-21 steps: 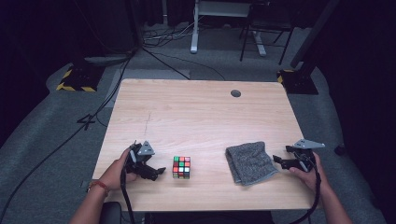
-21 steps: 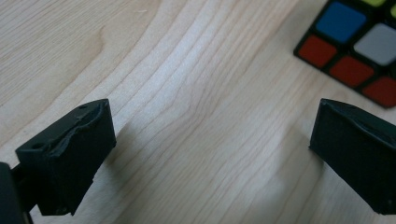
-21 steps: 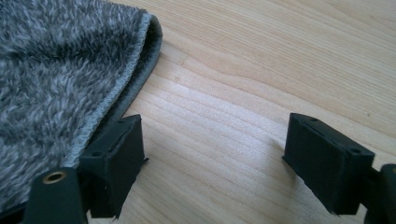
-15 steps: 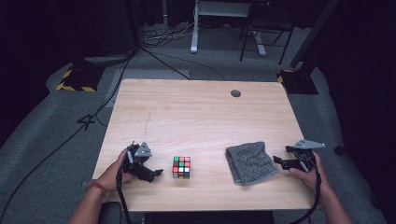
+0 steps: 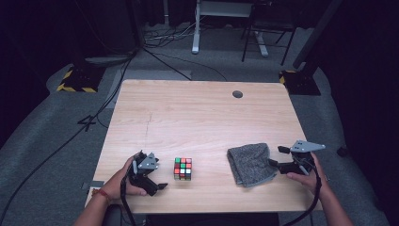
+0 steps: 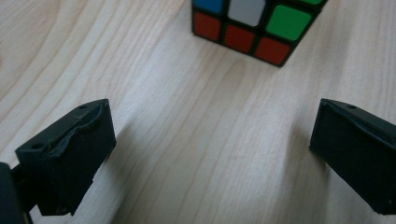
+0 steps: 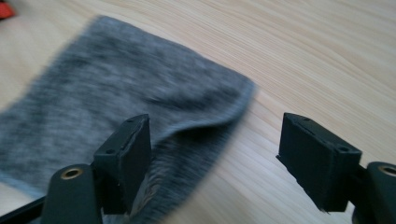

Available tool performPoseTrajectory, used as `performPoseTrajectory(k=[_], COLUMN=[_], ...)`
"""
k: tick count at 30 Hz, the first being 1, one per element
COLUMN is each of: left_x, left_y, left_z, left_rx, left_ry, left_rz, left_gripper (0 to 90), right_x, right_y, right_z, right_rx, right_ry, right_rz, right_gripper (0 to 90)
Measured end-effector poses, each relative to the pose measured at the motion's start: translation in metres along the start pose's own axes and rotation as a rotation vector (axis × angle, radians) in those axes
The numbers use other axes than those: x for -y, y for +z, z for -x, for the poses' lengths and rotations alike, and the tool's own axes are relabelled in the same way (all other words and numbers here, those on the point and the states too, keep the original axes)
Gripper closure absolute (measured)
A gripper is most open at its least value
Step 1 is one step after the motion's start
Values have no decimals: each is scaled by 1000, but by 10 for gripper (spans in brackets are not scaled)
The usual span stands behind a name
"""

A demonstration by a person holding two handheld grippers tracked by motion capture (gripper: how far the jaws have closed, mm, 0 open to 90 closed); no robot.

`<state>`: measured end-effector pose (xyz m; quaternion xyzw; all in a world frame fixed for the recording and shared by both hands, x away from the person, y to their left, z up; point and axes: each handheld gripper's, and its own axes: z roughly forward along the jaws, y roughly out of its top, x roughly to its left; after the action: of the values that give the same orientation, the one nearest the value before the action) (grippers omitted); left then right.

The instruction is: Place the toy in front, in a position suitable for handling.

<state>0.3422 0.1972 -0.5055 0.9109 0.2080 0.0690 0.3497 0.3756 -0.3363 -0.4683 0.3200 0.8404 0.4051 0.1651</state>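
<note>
I hold my left gripper (image 5: 149,181) low over the near left part of the wooden desk (image 5: 197,117), my left hand (image 5: 123,181) wrapped around its body. In the left gripper view its jaws stand spread wide with bare wood between them (image 6: 210,154), and the puzzle cube (image 6: 254,23) sits just ahead of them, apart from both, showing red, blue, white and green tiles. From the high view the cube (image 5: 183,168) rests flat on the desk just to the right of that gripper, near the front edge.

My right gripper (image 5: 278,157) lies at the near right side, held in my right hand (image 5: 306,174), with its grey three-cornered plate on top. Its jaws are also spread. In the right gripper view (image 7: 215,158) one jaw hangs over the folded corner of the grey cloth (image 7: 121,98), the other over bare wood beside it; whether the first one touches the fabric I cannot tell. In the high view the cloth (image 5: 249,162) lies crumpled between the cube and my right gripper, well apart from the cube.

A small dark round grommet (image 5: 237,94) sits in the far right part of the desk.
</note>
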Motion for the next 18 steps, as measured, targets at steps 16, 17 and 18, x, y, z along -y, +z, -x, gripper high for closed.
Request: performPoseTrajectory(k=[16,17,18], left_x=[-14,-15,-16], left_y=[12,13,14], left_z=[-8,-8,-9], left_rx=[30,29,30], left_ry=[35,35,32], left_rz=[-3,-3,-3], left_gripper=[1,2,1], right_x=[-14,-13,-12], right_y=[32,36,39], right_z=[-44,-46,-48], right_rx=[-148,-150,-156], right_ry=[-130,-138,-139], right_rz=[-76,-94,-101], right_gripper=[323,323,323])
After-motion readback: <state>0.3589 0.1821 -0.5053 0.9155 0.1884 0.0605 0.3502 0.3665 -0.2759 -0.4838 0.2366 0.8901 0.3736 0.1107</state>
